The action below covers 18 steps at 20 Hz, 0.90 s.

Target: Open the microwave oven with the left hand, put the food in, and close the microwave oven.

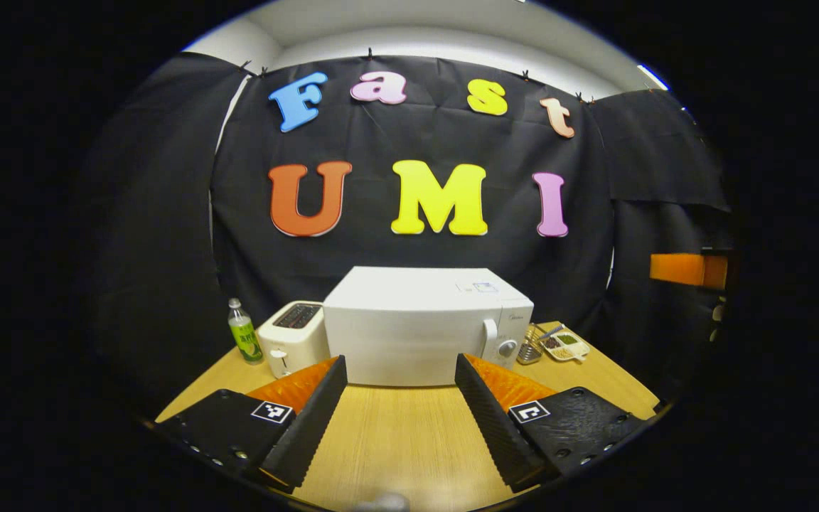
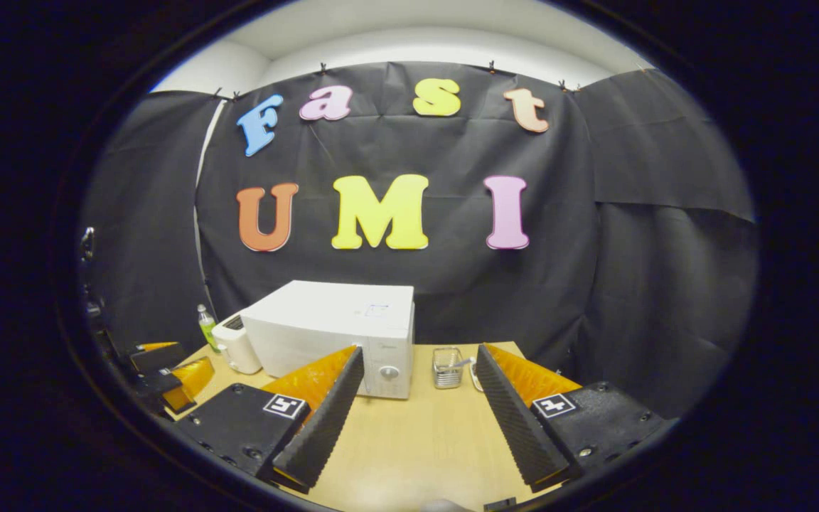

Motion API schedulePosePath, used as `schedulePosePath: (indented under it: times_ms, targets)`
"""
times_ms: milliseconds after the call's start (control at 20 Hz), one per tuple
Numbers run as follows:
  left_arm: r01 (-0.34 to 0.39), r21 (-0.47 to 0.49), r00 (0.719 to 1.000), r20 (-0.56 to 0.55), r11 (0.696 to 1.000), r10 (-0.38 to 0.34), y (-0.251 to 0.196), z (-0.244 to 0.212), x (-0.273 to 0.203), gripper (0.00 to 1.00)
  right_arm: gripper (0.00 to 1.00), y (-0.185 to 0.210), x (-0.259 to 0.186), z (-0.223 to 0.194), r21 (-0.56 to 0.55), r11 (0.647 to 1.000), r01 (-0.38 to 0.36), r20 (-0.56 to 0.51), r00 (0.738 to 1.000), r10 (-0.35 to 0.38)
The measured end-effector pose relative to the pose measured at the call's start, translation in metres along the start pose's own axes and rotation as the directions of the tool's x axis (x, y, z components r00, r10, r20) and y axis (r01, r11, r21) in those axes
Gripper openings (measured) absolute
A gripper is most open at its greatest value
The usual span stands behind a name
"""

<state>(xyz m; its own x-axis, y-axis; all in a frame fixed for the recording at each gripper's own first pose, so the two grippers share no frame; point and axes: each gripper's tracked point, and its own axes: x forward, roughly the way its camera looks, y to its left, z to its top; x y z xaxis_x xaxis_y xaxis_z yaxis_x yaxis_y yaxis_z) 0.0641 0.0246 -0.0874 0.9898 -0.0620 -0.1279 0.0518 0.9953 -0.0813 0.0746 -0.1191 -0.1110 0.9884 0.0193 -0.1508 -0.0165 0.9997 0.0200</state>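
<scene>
A: What is seen on the table (image 1: 409, 441)?
B: A white microwave (image 1: 409, 331) is set at the back, door closed. A toaster (image 1: 294, 345) is placed just beside it, then a green bottle (image 1: 244, 334) (both on the door-hinge side).
A: And the food?
B: A small tray of food (image 1: 567, 346) is laid near the knob side, next to a wire basket (image 1: 532, 348).
A: The hand-held grippers?
B: The left hand-held gripper (image 1: 400, 419) is held released above the table, nothing between its fingers. The right hand-held gripper (image 2: 416, 419) is likewise spread wide, pointed toward the basket.
</scene>
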Motion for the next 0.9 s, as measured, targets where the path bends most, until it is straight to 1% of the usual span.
schedulePosePath:
  times_ms: [100,200,250,300,350,400,600,650,700,750,800,900]
  targets:
    - [-0.019,0.006,0.997,0.069,1.000,0.019,0.004,0.036,-0.016,0.94,1.00,0.003,-0.002,0.014,0.015,1.000,-0.006,0.028,1.000,0.006]
    - [-0.028,0.018,0.993,0.111,0.999,0.026,0.004,0.062,-0.026,0.94,1.00,0.001,-0.008,0.030,0.024,1.000,-0.005,0.068,0.998,0.003]
    - [-0.030,0.023,0.991,0.131,0.999,0.026,0.002,0.075,-0.031,0.94,0.92,0.000,-0.012,0.038,0.022,1.000,0.000,0.087,0.996,-0.002]
    - [-0.032,0.026,0.987,0.160,0.999,0.028,0.002,0.087,-0.035,0.94,1.00,-0.002,-0.015,0.046,0.015,1.000,0.005,0.104,0.995,-0.007]
    - [-0.031,0.030,0.982,0.187,0.999,0.025,0.000,0.099,-0.035,0.94,1.00,-0.003,-0.019,0.052,0.012,1.000,0.011,0.120,0.993,-0.012]
    - [-0.030,0.029,0.979,0.203,0.999,0.023,-0.003,0.106,-0.037,0.94,1.00,-0.004,-0.022,0.058,0.010,1.000,0.014,0.131,0.991,-0.015]
    - [-0.008,0.009,0.979,0.202,1.000,0.006,-0.010,0.114,-0.035,0.94,1.00,-0.005,-0.033,0.069,0.013,1.000,0.019,0.156,0.987,-0.021]
    - [-0.008,0.011,0.978,0.208,1.000,0.006,-0.009,0.118,-0.033,0.94,0.92,-0.004,-0.035,0.071,0.009,1.000,0.018,0.164,0.986,-0.019]
    - [-0.006,0.014,0.976,0.220,1.000,0.003,-0.009,0.123,-0.034,0.94,1.00,-0.004,-0.038,0.073,0.002,1.000,0.020,0.168,0.986,-0.020]
    - [-0.008,0.018,0.973,0.232,1.000,0.003,-0.009,0.129,-0.034,0.94,0.92,-0.004,-0.039,0.072,0.000,1.000,0.022,0.171,0.985,-0.021]
    - [-0.011,0.024,0.970,0.243,1.000,0.005,-0.007,0.132,-0.035,0.94,1.00,-0.004,-0.040,0.072,0.003,1.000,0.020,0.170,0.985,-0.021]
    - [-0.014,0.028,0.967,0.255,1.000,0.006,-0.007,0.137,-0.037,0.94,1.00,-0.003,-0.040,0.070,0.011,1.000,0.015,0.163,0.987,-0.017]
